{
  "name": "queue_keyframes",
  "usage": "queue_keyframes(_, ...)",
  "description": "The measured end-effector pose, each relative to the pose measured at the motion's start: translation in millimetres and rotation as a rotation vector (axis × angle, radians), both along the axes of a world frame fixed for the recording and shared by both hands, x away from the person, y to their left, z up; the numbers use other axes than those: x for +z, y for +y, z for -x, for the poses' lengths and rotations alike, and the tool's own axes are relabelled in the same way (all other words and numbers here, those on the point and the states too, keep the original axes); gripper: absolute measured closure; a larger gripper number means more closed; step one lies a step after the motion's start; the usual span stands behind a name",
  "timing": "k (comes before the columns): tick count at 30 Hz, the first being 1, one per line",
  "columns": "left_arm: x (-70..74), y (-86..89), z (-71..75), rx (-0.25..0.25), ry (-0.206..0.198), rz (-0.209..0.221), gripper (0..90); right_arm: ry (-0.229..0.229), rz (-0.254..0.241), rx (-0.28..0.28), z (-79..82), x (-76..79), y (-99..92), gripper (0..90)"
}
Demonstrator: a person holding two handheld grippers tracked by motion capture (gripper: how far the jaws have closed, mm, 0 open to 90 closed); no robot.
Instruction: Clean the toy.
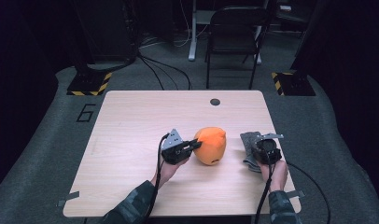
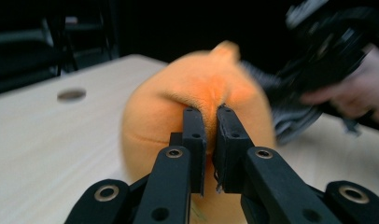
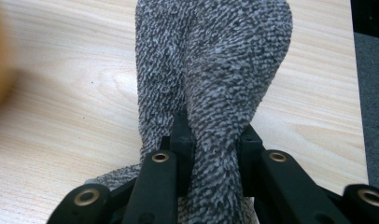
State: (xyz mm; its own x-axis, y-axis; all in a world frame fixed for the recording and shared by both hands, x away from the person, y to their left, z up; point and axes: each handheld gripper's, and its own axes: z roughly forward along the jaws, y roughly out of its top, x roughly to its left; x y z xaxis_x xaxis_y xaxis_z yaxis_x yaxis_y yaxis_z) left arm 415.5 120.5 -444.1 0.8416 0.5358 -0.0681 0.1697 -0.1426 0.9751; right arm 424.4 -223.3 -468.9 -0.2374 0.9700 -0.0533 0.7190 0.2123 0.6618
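Left gripper (image 1: 193,145) fingers pinch the upright-seeming orange plush (image 1: 211,145); right gripper (image 1: 259,150) fingers clamp the grey cloth (image 3: 211,70), lengthwise away.

— What stood beyond the table's far edge?
— A black folding chair (image 1: 234,35) on grey carpet (image 1: 47,135), cables (image 1: 164,70) trailing across it, yellow-black hazard tape (image 1: 89,84) off both far corners.
— And the light?
— Dim; the surroundings were dark.
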Motion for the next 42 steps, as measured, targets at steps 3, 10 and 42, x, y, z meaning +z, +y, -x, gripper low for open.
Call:
queue_keyframes(3, 22.3, 4.9, 5.6, 0.002, -0.040, 0.011, 83.7, 0.002, -0.004, -0.003, 0.4, 0.4, -1.9, 75.4)
queue_keyframes(10, 42.8, 2.2, 9.8, -0.012, -0.090, -0.047, 83.4, -0.017, -0.023, -0.006, 3.0, 9.6, -4.9, 75.4)
queue_keyframes(42, -8.6, -42.9, 5.6, -0.070, -0.057, -0.320, 83.1, -0.142, -0.008, 0.293, 32.7, 65.7, 105.1, 76.4)
